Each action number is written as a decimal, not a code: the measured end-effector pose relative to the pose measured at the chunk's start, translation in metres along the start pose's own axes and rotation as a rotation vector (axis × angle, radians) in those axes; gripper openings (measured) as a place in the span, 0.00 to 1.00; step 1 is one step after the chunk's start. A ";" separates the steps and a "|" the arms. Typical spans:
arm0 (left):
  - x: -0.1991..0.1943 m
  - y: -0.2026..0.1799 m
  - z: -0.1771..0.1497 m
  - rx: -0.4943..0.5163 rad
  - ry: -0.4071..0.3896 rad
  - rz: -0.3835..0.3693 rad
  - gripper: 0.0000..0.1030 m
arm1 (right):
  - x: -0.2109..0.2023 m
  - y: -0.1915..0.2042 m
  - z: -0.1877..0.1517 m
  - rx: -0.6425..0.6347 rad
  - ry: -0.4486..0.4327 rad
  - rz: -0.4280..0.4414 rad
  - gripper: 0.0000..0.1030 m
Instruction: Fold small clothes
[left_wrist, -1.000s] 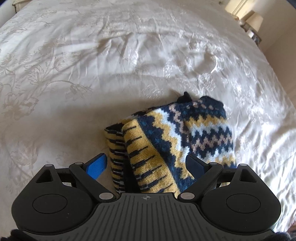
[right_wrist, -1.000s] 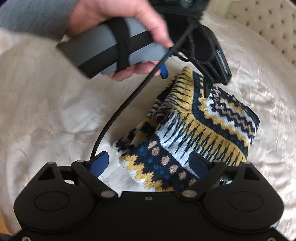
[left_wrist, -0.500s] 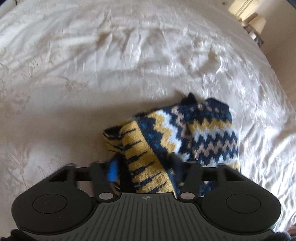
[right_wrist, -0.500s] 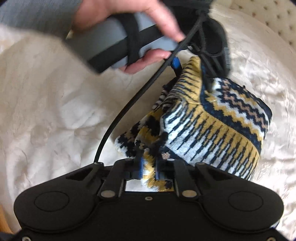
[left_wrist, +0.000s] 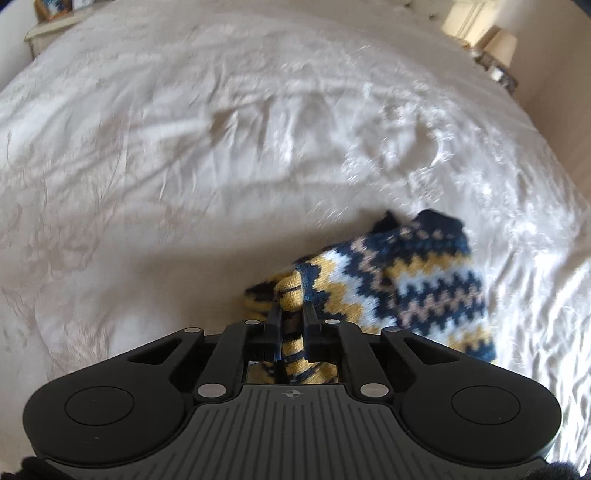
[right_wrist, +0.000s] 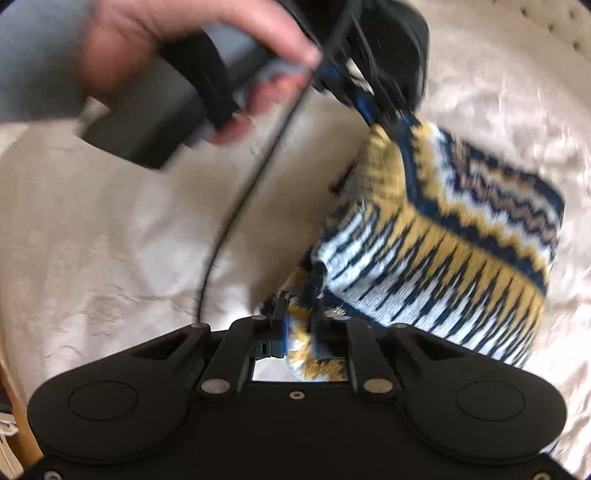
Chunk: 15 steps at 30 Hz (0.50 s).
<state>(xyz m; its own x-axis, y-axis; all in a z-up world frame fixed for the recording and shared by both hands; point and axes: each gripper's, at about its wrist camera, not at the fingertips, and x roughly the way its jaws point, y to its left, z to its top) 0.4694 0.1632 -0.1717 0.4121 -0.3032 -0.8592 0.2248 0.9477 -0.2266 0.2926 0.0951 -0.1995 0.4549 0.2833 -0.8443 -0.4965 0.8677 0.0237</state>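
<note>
A small knitted garment (left_wrist: 406, 280) in navy, yellow and white zigzags lies bunched on the white bedspread (left_wrist: 221, 147). My left gripper (left_wrist: 291, 310) is shut on a yellow-striped fold at its near edge. In the right wrist view, the garment (right_wrist: 443, 251) stretches between both grippers. My right gripper (right_wrist: 297, 306) pinches its lower corner, with the jaws opening slightly and knit still pressed between them. The left gripper (right_wrist: 380, 118) holds the upper corner, carried by a person's hand (right_wrist: 184, 44).
A black cable (right_wrist: 229, 221) hangs from the left gripper down across the bedspread (right_wrist: 92, 240). A tufted headboard (right_wrist: 535, 37) rises at the far right. A lamp (left_wrist: 502, 48) stands beyond the bed's far corner.
Both grippers went from wide open astride the garment's edge to closed on it. The knit has bunched and lifted between them, and the right gripper has rolled a little.
</note>
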 end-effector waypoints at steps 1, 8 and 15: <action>0.004 0.002 -0.002 -0.012 0.015 0.006 0.15 | 0.008 -0.002 -0.003 0.011 0.030 0.008 0.27; -0.019 0.002 0.001 -0.007 -0.029 0.063 0.27 | -0.047 -0.029 -0.016 0.075 -0.122 0.111 0.62; -0.040 -0.036 0.009 0.065 -0.104 0.022 0.31 | -0.083 -0.087 -0.016 0.243 -0.256 -0.005 0.68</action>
<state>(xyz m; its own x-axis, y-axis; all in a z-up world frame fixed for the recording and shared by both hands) 0.4527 0.1399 -0.1253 0.5058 -0.2944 -0.8109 0.2700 0.9468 -0.1753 0.2861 -0.0104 -0.1398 0.6424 0.3455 -0.6840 -0.3173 0.9324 0.1730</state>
